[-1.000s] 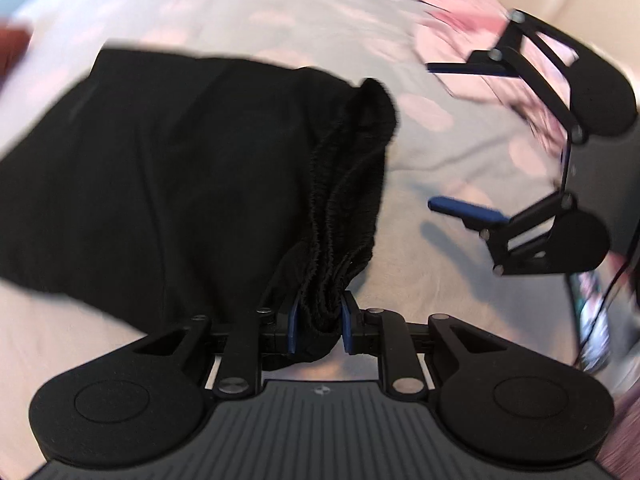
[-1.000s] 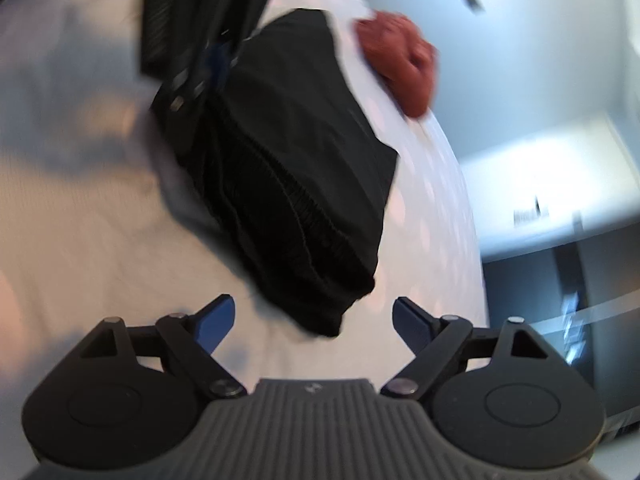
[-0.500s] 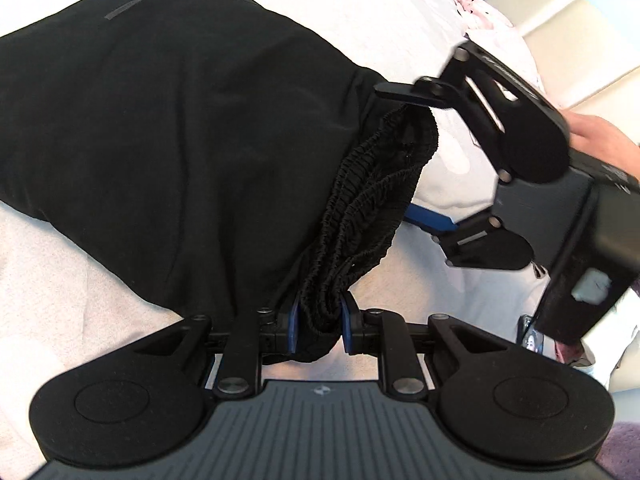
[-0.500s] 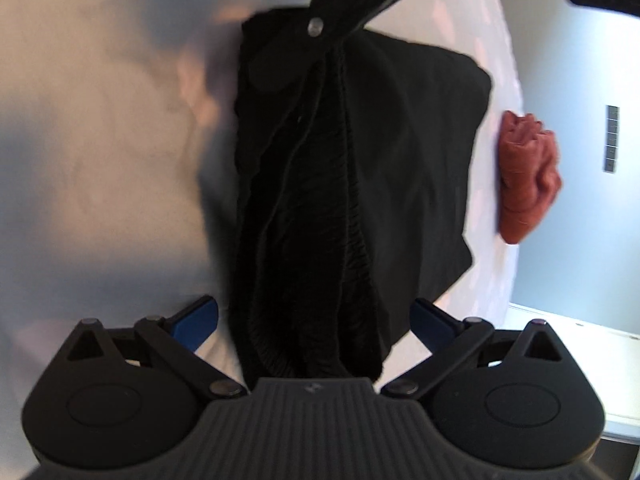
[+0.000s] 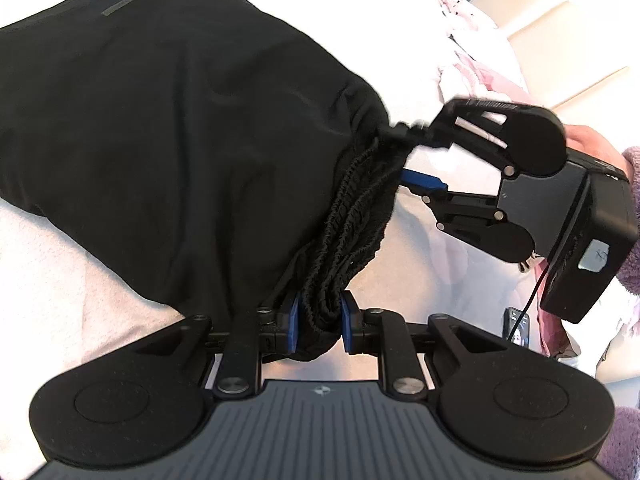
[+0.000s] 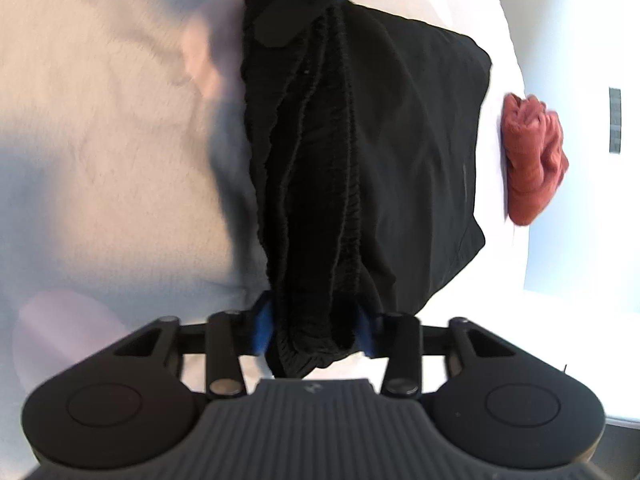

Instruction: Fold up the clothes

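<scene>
Gripping black garment (image 5: 168,128) waistband (bunched): both tongs (image 5: 319,322) (image 6: 314,330).

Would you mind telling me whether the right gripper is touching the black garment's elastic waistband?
Touching. In the right wrist view the right gripper has its blue pads pressed against both sides of the bunched waistband of the black garment.

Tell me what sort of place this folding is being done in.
Probably a bedroom, with the work done on a bed: the black garment lies on a soft pale bedcover, pink-patterned bedding is bunched behind it, and a rust-red garment sits at the far edge.
</scene>
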Demonstrator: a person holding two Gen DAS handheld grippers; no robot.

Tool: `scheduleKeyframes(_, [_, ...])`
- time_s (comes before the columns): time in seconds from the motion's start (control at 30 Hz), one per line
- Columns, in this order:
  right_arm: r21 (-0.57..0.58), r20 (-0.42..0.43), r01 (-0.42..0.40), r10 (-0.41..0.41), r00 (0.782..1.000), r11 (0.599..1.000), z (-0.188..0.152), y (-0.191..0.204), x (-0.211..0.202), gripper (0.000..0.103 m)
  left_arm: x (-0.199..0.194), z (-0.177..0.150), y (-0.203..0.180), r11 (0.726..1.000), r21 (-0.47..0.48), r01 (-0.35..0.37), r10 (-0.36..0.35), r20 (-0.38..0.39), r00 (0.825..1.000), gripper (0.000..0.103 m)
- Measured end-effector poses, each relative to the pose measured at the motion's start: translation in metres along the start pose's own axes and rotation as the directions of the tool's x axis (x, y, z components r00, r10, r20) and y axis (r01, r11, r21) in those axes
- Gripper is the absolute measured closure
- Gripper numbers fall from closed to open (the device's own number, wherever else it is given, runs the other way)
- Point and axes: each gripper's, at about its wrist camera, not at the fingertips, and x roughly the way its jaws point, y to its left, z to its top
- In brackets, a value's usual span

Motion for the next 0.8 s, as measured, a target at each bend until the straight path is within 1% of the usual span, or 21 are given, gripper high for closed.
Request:
scheduleKeyframes(0.03, [0.014, -0.007, -0.015, 0.015, 1.000, 1.000, 0.001, -0.002, 0.000, 0.082, -0.003, -0.001, -0.001, 1.000, 0.006, 0.003, -0.003, 0.001, 1.000, 0.085])
scheduleKeyframes(0.1, [0.036, -0.022, -0.047, 0.048, 0.999, 0.998, 0.008, -0.003, -0.004, 0.086, -0.010, -0.005, -0.002, 1.000, 0.022, 0.009, -0.009, -0.005, 1.000, 0.085])
scheduleKeyframes(0.23, [0.137, -0.028, -0.108, 0.112, 0.993, 0.985, 0.029, -0.013, -0.021, 0.087, -0.028, -0.017, 0.003, 0.998, 0.048, 0.028, -0.026, -0.031, 0.999, 0.085])
scheduleKeyframes(0.3, [0.201, -0.023, -0.146, 0.154, 0.988, 0.969, 0.042, -0.018, -0.033, 0.087, -0.043, -0.027, 0.004, 0.995, 0.091, 0.037, -0.031, -0.059, 0.998, 0.085])
scheduleKeyframes(0.37, [0.261, -0.012, -0.206, 0.216, 0.976, 0.943, 0.059, -0.020, -0.048, 0.087, -0.058, -0.040, 0.005, 0.989, 0.140, 0.055, -0.042, -0.098, 0.994, 0.085])
scheduleKeyframes(0.47, [0.298, 0.014, -0.290, 0.299, 0.954, 0.909, 0.093, -0.018, -0.078, 0.087, -0.085, -0.064, 0.008, 0.974, 0.203, 0.102, -0.069, -0.162, 0.984, 0.085])
scheduleKeyframes(0.57, [0.350, 0.042, -0.352, 0.361, 0.932, 0.868, 0.127, -0.019, -0.110, 0.088, -0.114, -0.087, 0.008, 0.956, 0.256, 0.142, -0.086, -0.215, 0.973, 0.085])
scheduleKeyframes(0.73, [0.401, 0.091, -0.446, 0.450, 0.889, 0.800, 0.177, -0.022, -0.168, 0.088, -0.153, -0.122, 0.006, 0.920, 0.324, 0.220, -0.119, -0.305, 0.945, 0.085])
scheduleKeyframes(0.77, [0.410, 0.098, -0.458, 0.461, 0.882, 0.789, 0.185, -0.023, -0.176, 0.088, -0.159, -0.125, 0.006, 0.915, 0.334, 0.225, -0.120, -0.309, 0.944, 0.085])
scheduleKeyframes(0.8, [0.431, 0.099, -0.458, 0.464, 0.880, 0.777, 0.190, -0.026, -0.182, 0.089, -0.163, -0.125, 0.007, 0.912, 0.344, 0.224, -0.118, -0.303, 0.946, 0.085])
